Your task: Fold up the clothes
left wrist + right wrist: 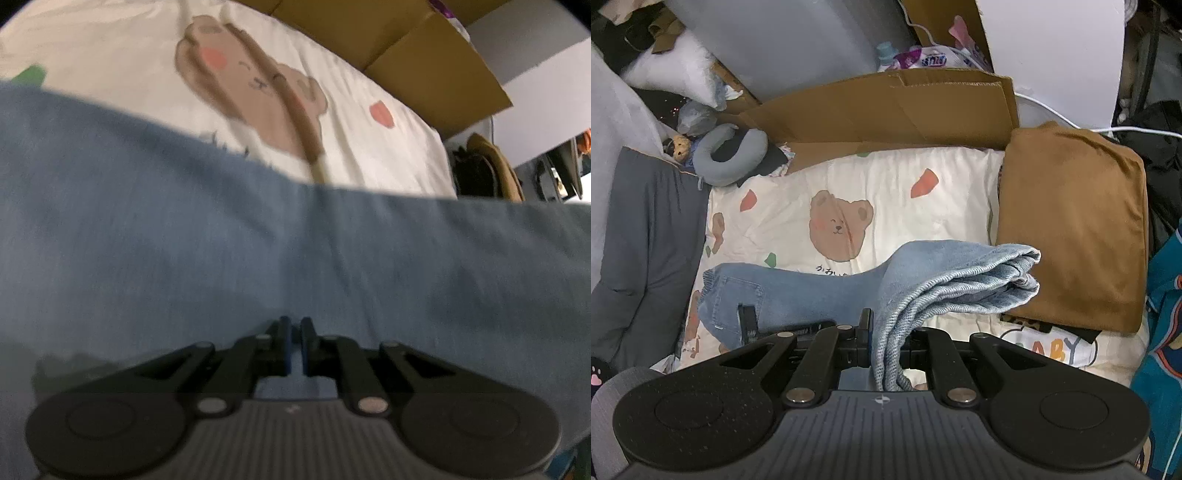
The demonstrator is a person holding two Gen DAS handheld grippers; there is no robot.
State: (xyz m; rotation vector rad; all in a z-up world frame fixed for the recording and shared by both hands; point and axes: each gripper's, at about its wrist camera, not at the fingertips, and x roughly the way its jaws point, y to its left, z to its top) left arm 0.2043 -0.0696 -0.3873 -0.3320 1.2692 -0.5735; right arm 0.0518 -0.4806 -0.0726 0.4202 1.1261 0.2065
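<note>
While the right gripper (886, 332) is clamped on bunched leg ends of the jeans (798, 295), the rest is draped ahead over the bear-print sheet (923, 221). The left gripper (294, 328) is closed, pinching denim spread beneath it.

A lived-in bedroom in a home. A bed (960, 177) is covered with a cream sheet printed with cartoon bear faces (839, 229). Along its far edge lie flattened cardboard boxes (886, 107). A grey neck pillow (729, 155) and a small soft toy (679, 146) sit at the left corner. A folded brown garment (1071, 229) rests on the right side of the bed, and a white cable (1108, 129) trails behind it.
</note>
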